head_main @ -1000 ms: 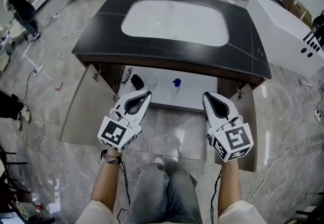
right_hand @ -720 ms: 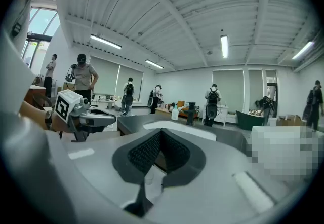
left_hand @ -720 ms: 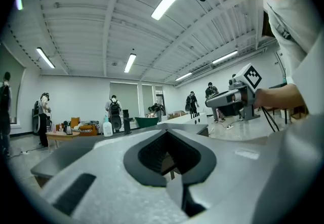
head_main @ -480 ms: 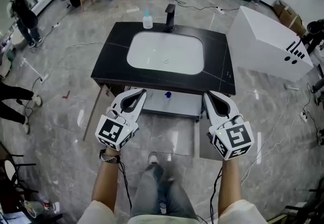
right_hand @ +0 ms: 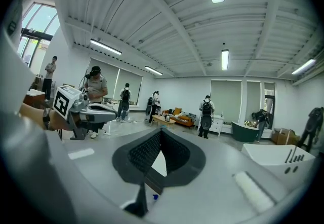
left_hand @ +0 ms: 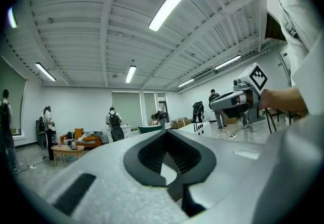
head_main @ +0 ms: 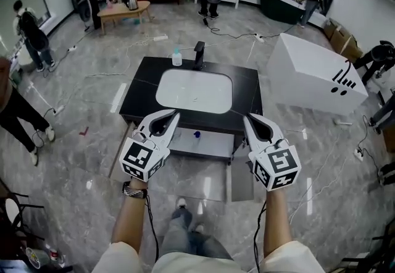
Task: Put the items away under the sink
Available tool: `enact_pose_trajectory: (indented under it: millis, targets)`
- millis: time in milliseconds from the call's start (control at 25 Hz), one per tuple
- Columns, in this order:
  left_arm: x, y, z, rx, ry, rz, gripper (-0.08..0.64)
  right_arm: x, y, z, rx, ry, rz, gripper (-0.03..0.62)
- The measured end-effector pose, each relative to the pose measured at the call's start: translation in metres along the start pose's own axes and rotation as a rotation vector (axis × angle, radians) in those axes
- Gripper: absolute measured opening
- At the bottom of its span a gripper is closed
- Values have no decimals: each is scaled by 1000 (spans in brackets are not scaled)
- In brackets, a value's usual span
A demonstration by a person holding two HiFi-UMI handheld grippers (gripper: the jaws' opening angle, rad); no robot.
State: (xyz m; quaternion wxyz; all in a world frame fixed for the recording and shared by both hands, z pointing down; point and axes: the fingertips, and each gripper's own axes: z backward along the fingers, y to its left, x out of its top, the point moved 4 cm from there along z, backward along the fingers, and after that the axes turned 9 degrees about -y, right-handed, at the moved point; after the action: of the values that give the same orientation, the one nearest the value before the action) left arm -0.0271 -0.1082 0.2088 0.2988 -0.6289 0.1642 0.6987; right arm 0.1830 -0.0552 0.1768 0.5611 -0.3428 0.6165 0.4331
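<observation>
Walk in square to the sink counter [head_main: 141, 97] with left gripper [head_main: 174, 115] and right gripper [head_main: 247, 118] clenched empty, parting jaws only at the bottle [head_main: 177, 58].

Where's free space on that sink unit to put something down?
The black countertop is bare left and right of the basin. Its back edge holds a bottle and faucet. The white shelf below looks bare right of a blue item.

My left gripper [head_main: 174, 115] and right gripper [head_main: 247, 118] are white with black pads [head_main: 163, 127] and black-and-white square markers [head_main: 139, 159]. At twelve o'clock the counter [head_main: 139, 96] is black, its basin [head_main: 194, 89] white; the floor [head_main: 74, 163] is veined grey.
</observation>
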Motion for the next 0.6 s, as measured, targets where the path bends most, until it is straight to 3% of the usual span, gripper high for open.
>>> enact_pose_trajectory:
  millis: [240,600]
  targets:
    - [59,-23,11,-3,-22,-38,6,49,10,32,14,-14,51,6]
    - [107,-55,47,35,-39,-24,6,77,30,84,40,-29,-34,6]
